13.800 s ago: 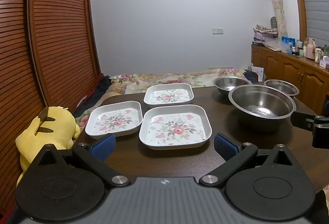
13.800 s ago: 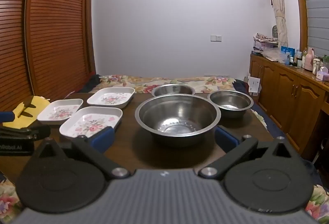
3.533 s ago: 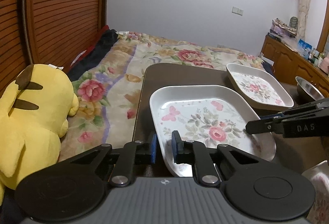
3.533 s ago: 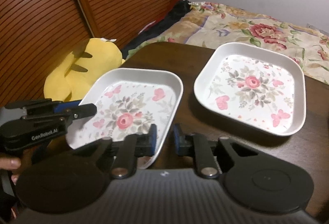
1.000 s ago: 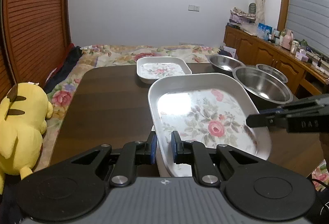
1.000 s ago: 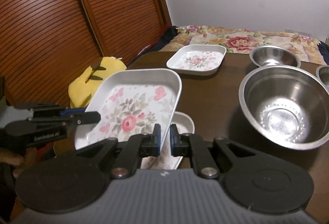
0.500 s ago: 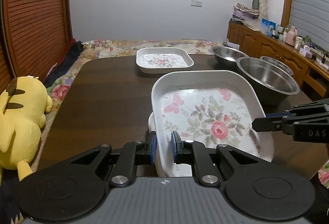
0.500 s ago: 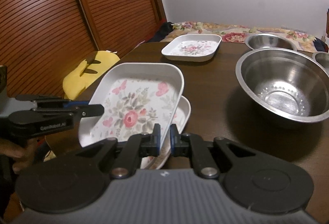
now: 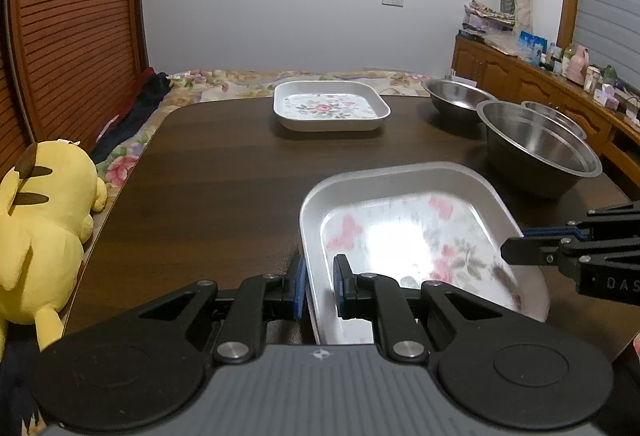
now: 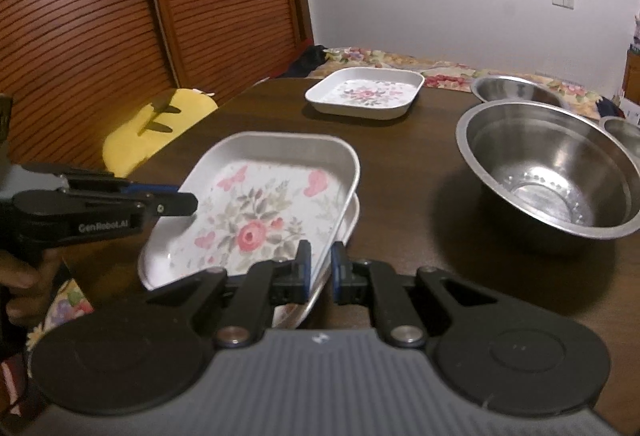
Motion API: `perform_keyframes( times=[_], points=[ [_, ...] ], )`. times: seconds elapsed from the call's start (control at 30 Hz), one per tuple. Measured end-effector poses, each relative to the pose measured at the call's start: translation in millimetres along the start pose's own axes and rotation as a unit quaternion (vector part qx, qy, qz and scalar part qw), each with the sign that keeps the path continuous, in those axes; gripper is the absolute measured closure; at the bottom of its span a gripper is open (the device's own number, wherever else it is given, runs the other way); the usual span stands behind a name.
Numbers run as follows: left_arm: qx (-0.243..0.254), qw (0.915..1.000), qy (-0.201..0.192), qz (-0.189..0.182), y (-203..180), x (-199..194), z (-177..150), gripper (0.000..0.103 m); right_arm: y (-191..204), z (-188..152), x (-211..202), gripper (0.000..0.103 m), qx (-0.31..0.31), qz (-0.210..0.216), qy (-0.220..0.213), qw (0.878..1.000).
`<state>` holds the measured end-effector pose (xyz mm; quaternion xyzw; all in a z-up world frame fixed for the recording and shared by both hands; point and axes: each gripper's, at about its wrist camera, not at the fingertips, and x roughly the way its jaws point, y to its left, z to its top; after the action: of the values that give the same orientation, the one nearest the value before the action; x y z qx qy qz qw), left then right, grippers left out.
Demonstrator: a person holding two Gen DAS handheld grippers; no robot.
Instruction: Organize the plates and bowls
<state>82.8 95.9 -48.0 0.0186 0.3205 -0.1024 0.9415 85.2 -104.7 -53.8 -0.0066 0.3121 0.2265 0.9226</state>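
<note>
We hold one floral plate (image 10: 256, 220) between us, the left gripper (image 9: 320, 286) clenched on its left rim and the right gripper (image 10: 319, 268) clenched on its right rim. A second ago the plate rode higher, clear above the plate beneath (image 10: 348, 224); now it has come down until it nearly nests in it. From the right wrist view only a sliver of the lower plate's rim shows along the near right edge, so the two are almost aligned — though we cannot tell whether the upper plate is fully seated or tilted a little on our grip.

That puts two of the three plates in one stack at the near edge of the table (image 9: 224, 171). The third plate (image 9: 330, 107) sits alone at the far side, well apart, and the steel bowls — the large bowl (image 10: 548, 171) and a smaller bowl (image 10: 516, 89) behind it — are unstacked to the right. We judge the next move is to let go both rims, and a hasty release could skew the stack.
</note>
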Motion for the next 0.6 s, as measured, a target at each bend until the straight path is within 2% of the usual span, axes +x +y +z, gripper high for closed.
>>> perform_keyframes(
  times=[0.6],
  points=[
    [-0.014, 0.9998, -0.013, 0.0, 8.0, -4.7, 3.2, 0.088, 0.6, -4.4, -6.2, 0.09, -0.008, 0.008, 0.002, 1.0]
  ],
)
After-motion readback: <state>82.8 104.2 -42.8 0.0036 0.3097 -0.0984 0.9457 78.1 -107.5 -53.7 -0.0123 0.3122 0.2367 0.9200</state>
